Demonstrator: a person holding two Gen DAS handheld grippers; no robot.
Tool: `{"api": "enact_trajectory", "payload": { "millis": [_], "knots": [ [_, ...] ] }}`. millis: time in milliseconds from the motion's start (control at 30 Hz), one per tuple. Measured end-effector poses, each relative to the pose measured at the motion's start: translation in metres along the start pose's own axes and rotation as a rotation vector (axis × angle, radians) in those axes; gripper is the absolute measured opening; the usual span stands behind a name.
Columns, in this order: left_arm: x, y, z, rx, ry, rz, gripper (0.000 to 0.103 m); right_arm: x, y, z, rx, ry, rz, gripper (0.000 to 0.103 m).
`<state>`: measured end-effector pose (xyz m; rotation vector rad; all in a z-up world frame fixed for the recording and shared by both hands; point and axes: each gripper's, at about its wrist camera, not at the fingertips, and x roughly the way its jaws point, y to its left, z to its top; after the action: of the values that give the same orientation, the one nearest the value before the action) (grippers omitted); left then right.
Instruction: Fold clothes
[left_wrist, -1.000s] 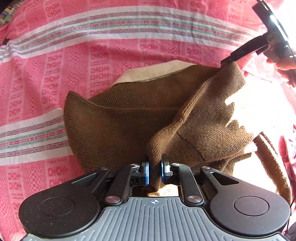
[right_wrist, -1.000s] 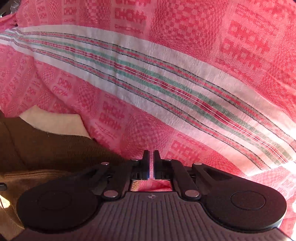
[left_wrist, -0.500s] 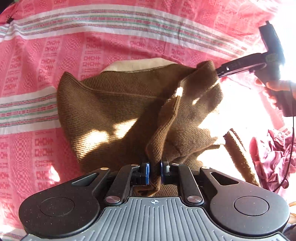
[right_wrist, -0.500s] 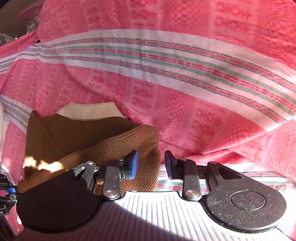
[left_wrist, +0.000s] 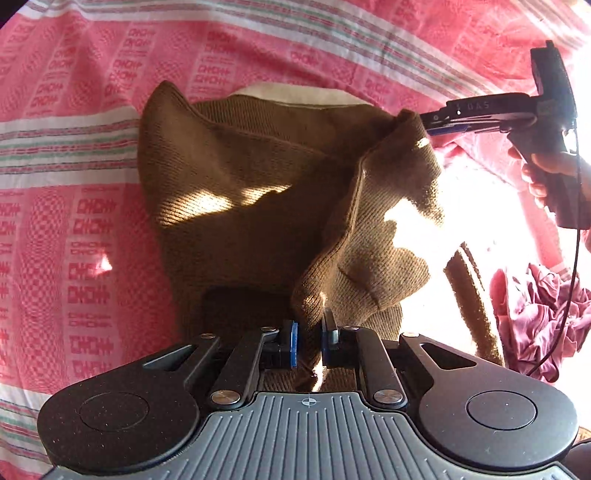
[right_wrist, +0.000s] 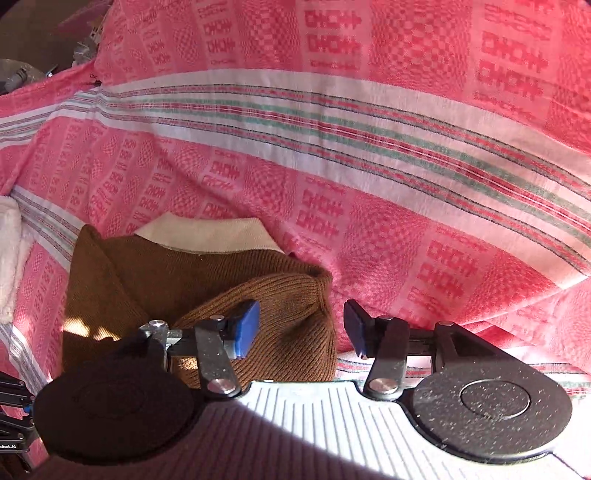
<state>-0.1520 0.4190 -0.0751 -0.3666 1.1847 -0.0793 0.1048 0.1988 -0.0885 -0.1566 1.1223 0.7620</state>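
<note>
The left gripper (left_wrist: 309, 341) is pinched nearly shut on a bunched fold of the brown ribbed knit sweater (left_wrist: 236, 192), lifting that edge into a loose ridge. The right gripper (right_wrist: 301, 334) has its jaws opening, blue pads well apart, with the sweater's rolled ribbed edge (right_wrist: 291, 325) lying between them but pressed by neither.

The sweater lies spread on the pink patterned bedspread with white and green stripes (right_wrist: 406, 147), its cream collar (right_wrist: 207, 230) at the far end. It looks soft, thick and fairly light, and it droops wherever it is not held, so it will likely sag and slide rather than keep a crease. The ribbed hem and seams seem the best places to grip, being thicker and less stretchy. A crumpled maroon garment (left_wrist: 535, 317) sits off to the side.
</note>
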Motion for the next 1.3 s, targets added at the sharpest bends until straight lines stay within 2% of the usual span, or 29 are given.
{"api": "enact_trajectory", "payload": {
  "millis": [133,200,233,267,333,433,500,533,633,767,800,833,867,900,1033,1133,1200,1300],
  "knots": [
    [0.002,0.001,0.002,0.016,-0.001,0.03,0.009,0.022,0.009,0.004,-0.036,0.025,-0.032,0.067],
    [0.003,0.001,0.004,0.022,-0.001,0.045,0.009,0.034,0.01,0.004,-0.038,0.039,-0.04,0.065],
    [0.003,0.001,0.005,0.024,-0.002,0.052,0.009,0.038,0.009,0.003,-0.036,0.032,-0.038,0.056],
    [0.003,0.001,0.006,0.026,-0.006,0.057,0.009,0.034,0.006,0.003,-0.018,0.012,-0.04,0.022],
    [0.0,-0.001,0.012,0.037,-0.029,0.062,0.009,0.027,-0.002,0.002,0.019,-0.028,-0.045,0.02],
    [0.002,0.002,0.029,0.035,-0.057,0.078,0.009,0.016,-0.036,0.003,0.128,-0.055,-0.069,0.015],
    [0.016,0.008,0.04,0.032,-0.043,0.11,0.009,0.018,-0.055,0.0,0.181,-0.051,-0.136,0.0],
    [0.023,0.011,0.044,0.029,-0.03,0.125,0.009,0.02,-0.061,-0.001,0.189,-0.039,-0.175,0.0],
    [0.033,0.017,0.047,0.021,-0.012,0.137,0.01,0.013,-0.069,-0.009,0.213,-0.043,-0.136,0.0],
    [0.03,0.016,0.046,0.041,-0.014,0.142,0.012,-0.009,-0.058,-0.02,0.159,-0.027,-0.031,0.01],
    [0.03,0.017,0.046,0.041,-0.013,0.144,0.014,-0.013,-0.053,-0.023,0.148,-0.018,-0.014,0.027],
    [0.03,0.016,0.046,0.041,-0.014,0.146,0.017,-0.016,-0.048,-0.025,0.137,-0.008,0.003,0.04],
    [0.03,0.015,0.046,0.042,-0.017,0.148,0.022,-0.018,-0.044,-0.027,0.13,-0.008,0.011,0.07],
    [0.029,0.015,0.045,0.042,-0.02,0.15,0.024,-0.02,-0.04,-0.029,0.121,-0.007,0.02,0.081],
    [0.029,0.009,0.04,0.035,-0.051,0.173,0.027,-0.019,-0.022,-0.029,0.082,-0.002,0.035,0.08],
    [0.03,0.012,0.035,-0.005,-0.087,0.168,0.034,-0.034,-0.017,-0.02,0.102,-0.091,0.041,0.079],
    [0.031,0.012,0.033,-0.024,-0.113,0.164,0.037,-0.044,-0.016,-0.014,0.115,-0.138,0.063,0.082],
    [0.032,0.013,0.029,-0.042,-0.145,0.157,0.038,-0.026,-0.004,0.0,0.049,-0.053,0.024,0.086]
  ]
}}
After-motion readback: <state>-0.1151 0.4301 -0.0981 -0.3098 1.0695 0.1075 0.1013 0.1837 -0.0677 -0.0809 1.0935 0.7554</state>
